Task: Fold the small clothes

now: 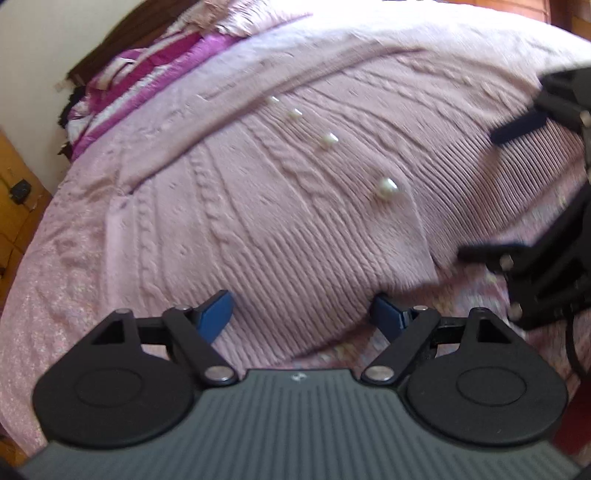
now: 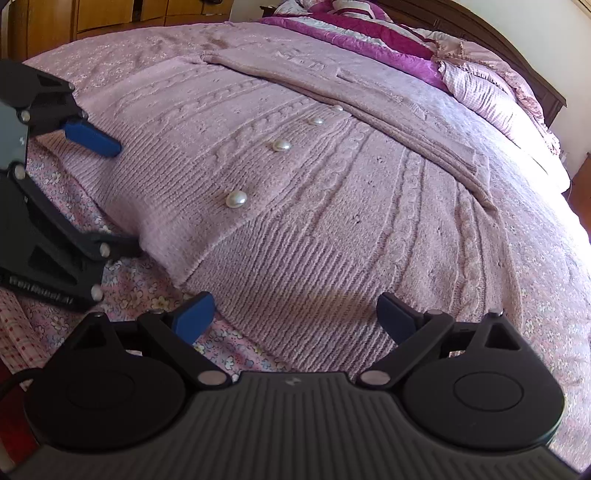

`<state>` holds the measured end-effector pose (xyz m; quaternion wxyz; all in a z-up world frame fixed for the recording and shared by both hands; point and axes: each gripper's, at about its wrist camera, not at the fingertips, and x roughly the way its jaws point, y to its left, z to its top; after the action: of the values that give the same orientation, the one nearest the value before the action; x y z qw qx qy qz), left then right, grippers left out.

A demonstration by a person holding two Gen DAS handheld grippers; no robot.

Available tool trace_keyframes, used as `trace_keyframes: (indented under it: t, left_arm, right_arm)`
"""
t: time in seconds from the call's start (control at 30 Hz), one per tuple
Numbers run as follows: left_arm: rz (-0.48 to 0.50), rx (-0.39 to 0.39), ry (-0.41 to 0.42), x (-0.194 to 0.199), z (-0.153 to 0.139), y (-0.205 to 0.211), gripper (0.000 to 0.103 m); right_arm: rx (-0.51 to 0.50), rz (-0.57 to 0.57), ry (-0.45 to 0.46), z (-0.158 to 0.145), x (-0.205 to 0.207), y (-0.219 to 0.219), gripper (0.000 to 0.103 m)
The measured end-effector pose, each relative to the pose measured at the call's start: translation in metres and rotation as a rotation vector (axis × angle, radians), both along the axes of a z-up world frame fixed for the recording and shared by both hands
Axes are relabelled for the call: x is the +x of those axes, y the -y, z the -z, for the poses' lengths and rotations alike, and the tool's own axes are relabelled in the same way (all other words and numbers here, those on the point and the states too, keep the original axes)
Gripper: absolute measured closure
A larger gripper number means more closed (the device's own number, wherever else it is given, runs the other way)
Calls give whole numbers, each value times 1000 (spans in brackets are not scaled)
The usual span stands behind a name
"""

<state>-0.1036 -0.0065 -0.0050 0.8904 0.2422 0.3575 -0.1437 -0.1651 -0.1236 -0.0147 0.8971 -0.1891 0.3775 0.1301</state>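
I work over a bed [image 2: 517, 266] covered by a pink floral bedspread, with a magenta-and-white quilt [image 2: 354, 31] and a frilled pink pillow [image 2: 487, 85] bunched at its head against a dark wooden headboard [image 2: 524, 70]. Behind it I see a plain pale wall [image 1: 48, 44]. Wooden cabinets [image 2: 122, 14] stand beyond the far side, and daylight brightens the bed's edge.

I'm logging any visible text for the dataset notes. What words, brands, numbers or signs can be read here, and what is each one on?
Raised lettering on the side of the left gripper, seen from the right wrist view: too blurred to read.
Small pale emblem on the right gripper body: a mark, not readable as text.
Similar emblem on the left gripper's body in its own view: blurred.
Pink knit cardigan, pearl buttons, floral bedspread: no text.
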Motion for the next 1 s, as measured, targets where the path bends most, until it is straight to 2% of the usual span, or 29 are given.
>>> trace_keyframes:
  t: [0.27,0.57,0.67,0.8,1.0]
  left_arm:
    - [-70,-101,22,26,-16,-10,19]
    - [-81,-171,20,37,-25,-13,20]
    - [-57,-168,-6,35,-20,-13,22]
    - [-29,-159,-32,28,-11,-12,22]
    - [-2,-100,5,24,-4,-4,20]
  right_arm:
    - [8,-13,7,-1,-1,0,5]
    - [-10,-23,9,2,1,-6,5]
    - [-20,-4,45,2,3,-5,5]
    - [-11,76,102,-2,9,3,5]
    - [38,148,155,-7,17,15,5]
